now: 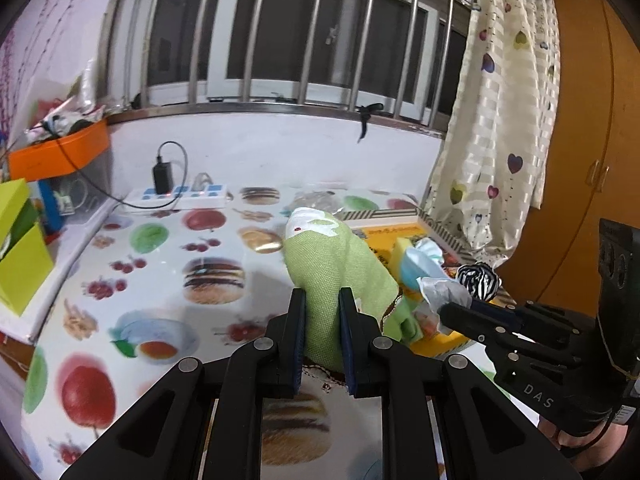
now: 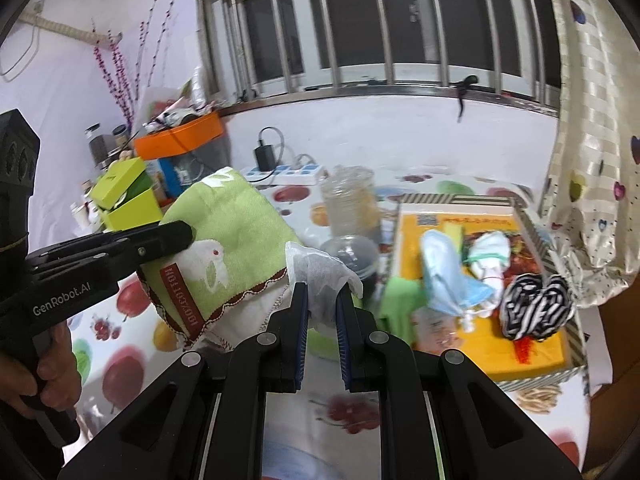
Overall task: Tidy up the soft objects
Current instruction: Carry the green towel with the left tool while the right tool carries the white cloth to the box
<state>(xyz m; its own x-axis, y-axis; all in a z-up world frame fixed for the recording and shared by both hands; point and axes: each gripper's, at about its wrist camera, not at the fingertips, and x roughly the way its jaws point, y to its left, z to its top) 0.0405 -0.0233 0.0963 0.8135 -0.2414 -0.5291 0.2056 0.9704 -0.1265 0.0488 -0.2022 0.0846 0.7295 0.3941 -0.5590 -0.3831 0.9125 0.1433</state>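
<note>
Both grippers hold 1 green cloth [image 1: 340,264] lifted over the fruit-print table [image 1: 160,280]. The left gripper [image 1: 322,304] pinches its green side, the right gripper [image 2: 322,300] its white corner; its long axis runs between them.

My fingers hide the green cloth's [image 1: 336,264] lower end; beyond it, the jar [image 2: 349,200] is blurred, contents unclear
</note>
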